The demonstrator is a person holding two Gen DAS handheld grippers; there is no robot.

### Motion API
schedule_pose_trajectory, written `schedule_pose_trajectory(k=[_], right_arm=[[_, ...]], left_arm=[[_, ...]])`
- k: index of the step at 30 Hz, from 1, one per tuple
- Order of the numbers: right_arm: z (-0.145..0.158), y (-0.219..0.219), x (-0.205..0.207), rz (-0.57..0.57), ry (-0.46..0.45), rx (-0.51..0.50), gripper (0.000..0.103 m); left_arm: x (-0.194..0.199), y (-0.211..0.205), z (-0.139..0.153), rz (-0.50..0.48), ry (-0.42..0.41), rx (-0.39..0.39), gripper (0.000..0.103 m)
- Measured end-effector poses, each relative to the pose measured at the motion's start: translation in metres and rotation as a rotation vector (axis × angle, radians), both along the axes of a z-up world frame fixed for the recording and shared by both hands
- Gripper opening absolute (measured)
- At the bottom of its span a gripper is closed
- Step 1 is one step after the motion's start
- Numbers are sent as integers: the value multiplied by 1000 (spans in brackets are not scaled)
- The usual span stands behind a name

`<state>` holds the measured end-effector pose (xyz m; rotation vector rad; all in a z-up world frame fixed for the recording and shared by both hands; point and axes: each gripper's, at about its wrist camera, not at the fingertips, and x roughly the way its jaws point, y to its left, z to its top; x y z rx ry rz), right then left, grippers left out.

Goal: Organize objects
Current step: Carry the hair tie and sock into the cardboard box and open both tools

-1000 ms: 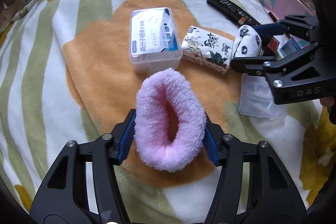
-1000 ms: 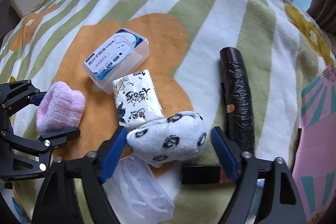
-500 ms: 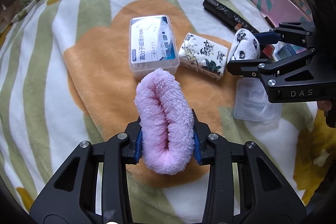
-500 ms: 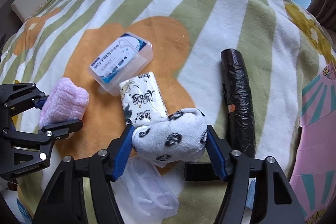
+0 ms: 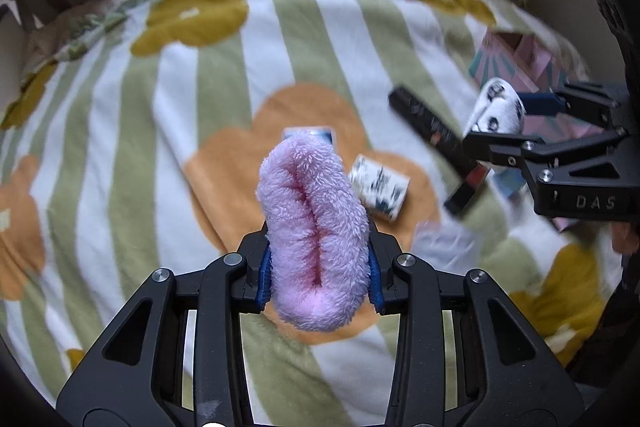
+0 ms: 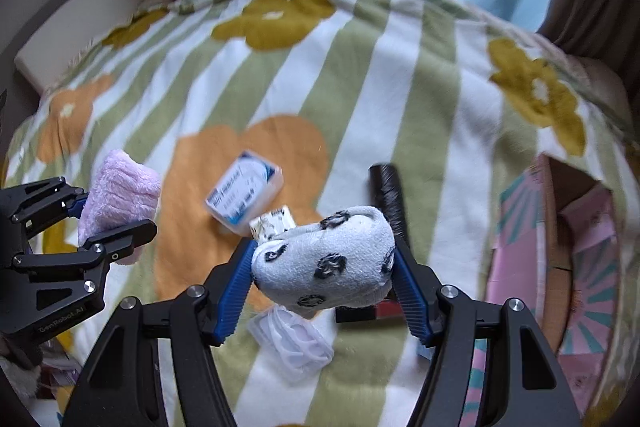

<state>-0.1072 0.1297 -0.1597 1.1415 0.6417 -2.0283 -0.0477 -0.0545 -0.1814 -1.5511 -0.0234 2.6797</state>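
Observation:
My left gripper (image 5: 318,275) is shut on a fluffy pink sock roll (image 5: 314,231), squeezed narrow and held in the air above the striped flower blanket (image 5: 168,131). In the right wrist view that same pink sock roll (image 6: 120,195) shows at the left in the left gripper (image 6: 108,217). My right gripper (image 6: 326,275) is shut on a white sock roll with black spots (image 6: 326,263), also lifted off the blanket. The left wrist view shows the spotted sock roll (image 5: 498,107) at the right in the right gripper (image 5: 500,121).
Left on the blanket are a clear plastic box with a blue label (image 6: 244,191), a patterned tissue pack (image 5: 378,187), a black rolled bag (image 6: 388,199), a clear plastic tray (image 6: 294,343) and a small dark box (image 5: 466,193). A pink cardboard box (image 6: 576,267) stands open at the right.
Both grippers closed on their sock rolls and rose with them off the blanket. The objects left below now look smaller and farther away.

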Motion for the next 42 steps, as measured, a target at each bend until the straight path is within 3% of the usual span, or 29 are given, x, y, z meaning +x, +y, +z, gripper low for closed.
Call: schedule_pose_trajectory(k=[11, 21, 33, 42], right_arm=[[101, 33, 30, -119, 40, -53, 62], [139, 62, 40, -221, 26, -90, 62], [166, 83, 33, -249, 61, -114, 62], [184, 137, 1, -399, 81, -116, 62]], left_arm=[[16, 9, 106, 144, 54, 28, 33], [32, 23, 145, 249, 32, 5, 33], [19, 41, 172, 234, 82, -4, 33], [-25, 93, 194, 82, 122, -3, 33]])
